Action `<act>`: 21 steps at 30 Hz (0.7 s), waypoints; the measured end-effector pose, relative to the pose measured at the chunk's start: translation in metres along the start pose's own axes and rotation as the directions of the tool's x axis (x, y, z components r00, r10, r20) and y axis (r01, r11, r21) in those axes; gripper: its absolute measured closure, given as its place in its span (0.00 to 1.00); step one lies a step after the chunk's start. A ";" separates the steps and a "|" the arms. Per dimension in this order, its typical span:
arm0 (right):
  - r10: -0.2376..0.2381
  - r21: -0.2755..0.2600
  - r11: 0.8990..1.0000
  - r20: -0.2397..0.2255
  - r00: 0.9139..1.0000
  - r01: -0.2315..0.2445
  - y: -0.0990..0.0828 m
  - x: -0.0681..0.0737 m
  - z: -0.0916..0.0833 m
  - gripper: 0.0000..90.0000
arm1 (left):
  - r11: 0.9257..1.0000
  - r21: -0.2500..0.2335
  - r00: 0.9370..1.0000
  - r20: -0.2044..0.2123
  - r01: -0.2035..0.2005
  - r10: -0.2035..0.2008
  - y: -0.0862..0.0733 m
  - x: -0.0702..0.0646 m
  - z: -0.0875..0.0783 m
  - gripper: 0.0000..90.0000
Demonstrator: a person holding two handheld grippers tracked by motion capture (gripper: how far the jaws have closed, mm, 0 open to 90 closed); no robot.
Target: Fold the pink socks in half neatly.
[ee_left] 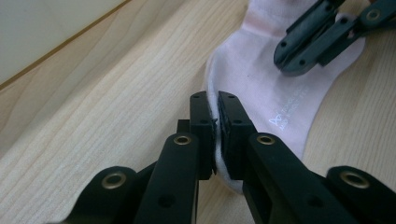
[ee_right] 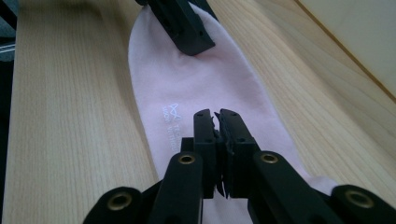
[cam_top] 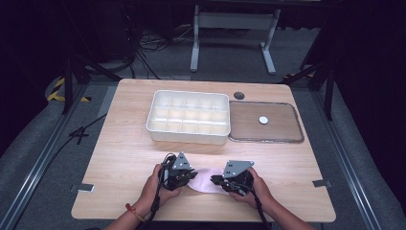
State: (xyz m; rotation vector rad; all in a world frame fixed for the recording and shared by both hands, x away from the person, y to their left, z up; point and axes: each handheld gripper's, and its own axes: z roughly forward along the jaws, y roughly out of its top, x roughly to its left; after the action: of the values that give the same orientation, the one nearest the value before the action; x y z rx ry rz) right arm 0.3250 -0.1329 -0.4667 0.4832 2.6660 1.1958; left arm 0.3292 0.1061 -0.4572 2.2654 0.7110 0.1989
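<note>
Left hand-held gripper [ee_left: 215, 116] clamped on edge of pink sock [ee_left: 261, 79], fabric pinched between jaws; sock flat on table [cam_top: 119, 143] near front edge, between both hands; right hand-held gripper [ee_right: 217, 122] jaws together over sock's other end, whether fabric is caught cannot tell; white compartment tray [cam_top: 189, 117] beyond; clear lid [cam_top: 287, 136] right of tray.

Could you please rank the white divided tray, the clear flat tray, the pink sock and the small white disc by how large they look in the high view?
1. white divided tray and clear flat tray: footprints look alike, unranked
2. pink sock, partly hidden by the grippers
3. small white disc
</note>
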 end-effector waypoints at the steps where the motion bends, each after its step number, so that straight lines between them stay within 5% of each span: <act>1: -0.004 0.003 1.000 -0.005 1.000 0.004 0.001 0.001 0.002 0.98 | 1.000 -0.006 1.000 0.003 -0.003 0.003 0.000 0.000 0.000 0.95; 5: -0.032 0.035 0.999 -0.018 0.999 0.033 0.002 0.006 0.014 0.98 | 1.000 -0.024 1.000 0.006 0.000 0.000 0.001 0.000 -0.002 0.95; 21: -0.048 0.021 0.999 -0.020 0.999 0.049 0.012 0.008 0.028 0.98 | 0.999 -0.042 1.000 0.005 0.010 -0.010 0.001 0.003 -0.007 0.95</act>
State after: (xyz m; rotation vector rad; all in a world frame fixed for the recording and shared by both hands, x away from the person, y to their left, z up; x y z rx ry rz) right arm 0.3284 -0.1036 -0.4765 0.4098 2.6934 1.1662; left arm 0.3300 0.1118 -0.4520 2.2217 0.7090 0.2022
